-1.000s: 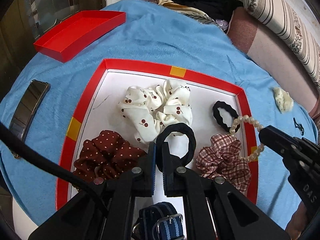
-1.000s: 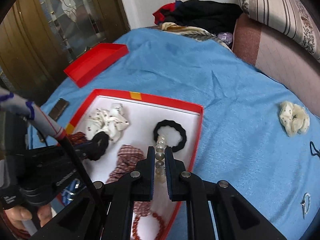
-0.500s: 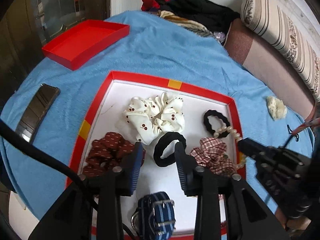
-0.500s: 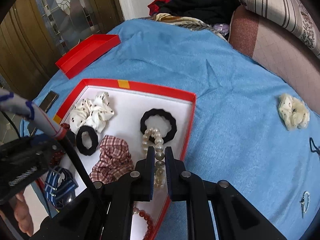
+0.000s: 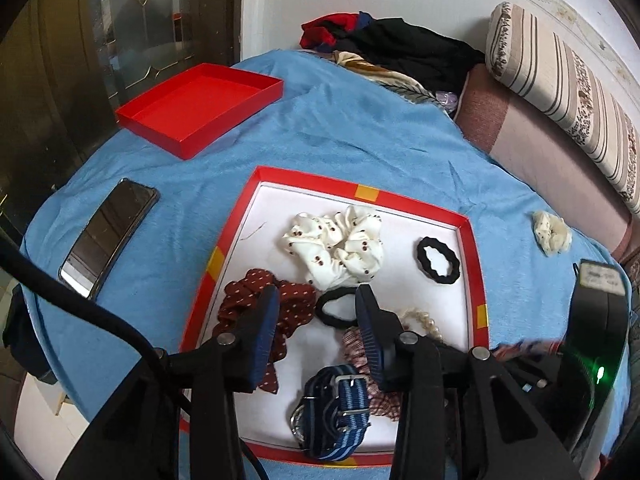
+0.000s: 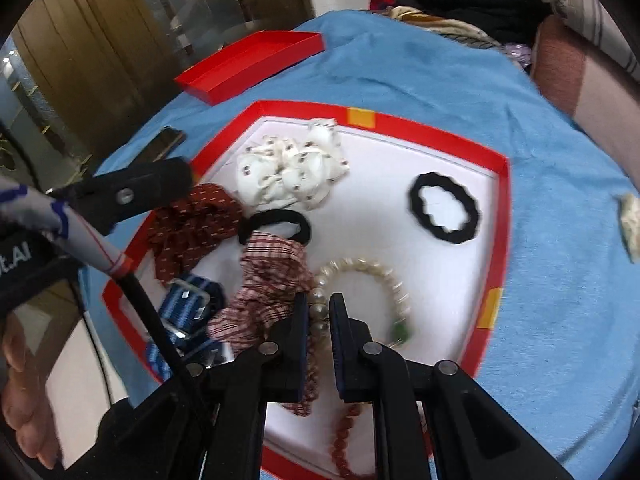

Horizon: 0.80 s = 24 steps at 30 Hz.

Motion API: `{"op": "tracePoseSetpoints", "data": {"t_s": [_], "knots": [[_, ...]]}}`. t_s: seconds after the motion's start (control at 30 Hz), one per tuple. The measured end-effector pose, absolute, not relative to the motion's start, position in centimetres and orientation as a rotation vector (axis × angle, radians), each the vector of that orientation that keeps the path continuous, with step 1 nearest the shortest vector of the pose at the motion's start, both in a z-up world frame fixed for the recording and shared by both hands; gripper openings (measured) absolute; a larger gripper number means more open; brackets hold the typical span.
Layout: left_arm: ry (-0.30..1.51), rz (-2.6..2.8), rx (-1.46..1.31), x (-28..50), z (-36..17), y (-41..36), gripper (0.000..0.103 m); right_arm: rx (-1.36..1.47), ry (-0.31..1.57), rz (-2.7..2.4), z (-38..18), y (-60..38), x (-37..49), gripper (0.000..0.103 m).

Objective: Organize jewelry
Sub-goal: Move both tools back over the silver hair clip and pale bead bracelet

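Red-rimmed tray (image 5: 474, 264), white floor, on blue cloth (image 5: 360, 136). Contents: cream cherry scrunchie (image 5: 336, 244), maroon dotted scrunchie (image 5: 292, 304), plain black hair tie (image 5: 336, 308) btwn them, wavy black tie (image 5: 438, 260) at rt, plaid scrunchie (image 6: 272, 280), navy striped watch strap (image 5: 340, 408), red bead strand (image 6: 344, 436).

L gripper (image 5: 316, 320): jaws wide apart, holding nothing, above plain tie.

R gripper (image 6: 319, 312): jaws pinched on pearl bracelet (image 6: 384, 276); bracelet appears to lie on tray floor (blurred).

Outside tray: phone (image 5: 108, 236), spare red lid (image 5: 200, 108), cream scrunchie (image 5: 552, 232).
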State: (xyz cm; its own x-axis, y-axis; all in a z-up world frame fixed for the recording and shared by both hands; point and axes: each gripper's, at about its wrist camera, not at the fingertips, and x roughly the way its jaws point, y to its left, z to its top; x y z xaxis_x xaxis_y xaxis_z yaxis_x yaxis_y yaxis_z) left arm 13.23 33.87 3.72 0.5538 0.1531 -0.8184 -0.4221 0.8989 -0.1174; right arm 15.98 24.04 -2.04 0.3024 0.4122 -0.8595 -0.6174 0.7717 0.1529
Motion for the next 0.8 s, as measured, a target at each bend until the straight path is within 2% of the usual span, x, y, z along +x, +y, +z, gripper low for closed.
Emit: {"op": "tracePoseSetpoints", "data": {"t_s": [0.3,0.5,0.57,0.67,0.8], "knots": [[0.932,0.338,-0.317,12.9,3.5,33.2,0.038,-0.073,1.071,0.571,-0.3,18.7,18.9,0.013],[0.925,0.338,-0.287,12.1,4.2,31.6,0.039,-0.045,1.025,0.543,1.5,15.1,17.1,0.025],[0.924,0.336,-0.272,11.8,4.4,30.7,0.043,-0.039,1.019,0.521,1.5,13.2,15.9,0.027],[0.924,0.324,-0.25,11.3,4.7,28.8,0.045,-0.04,1.016,0.49,1.2,10.6,14.2,0.029],[0.923,0.283,-0.187,10.5,5.2,24.8,0.047,-0.053,0.995,0.428,1.1,6.5,11.9,0.038]]}}
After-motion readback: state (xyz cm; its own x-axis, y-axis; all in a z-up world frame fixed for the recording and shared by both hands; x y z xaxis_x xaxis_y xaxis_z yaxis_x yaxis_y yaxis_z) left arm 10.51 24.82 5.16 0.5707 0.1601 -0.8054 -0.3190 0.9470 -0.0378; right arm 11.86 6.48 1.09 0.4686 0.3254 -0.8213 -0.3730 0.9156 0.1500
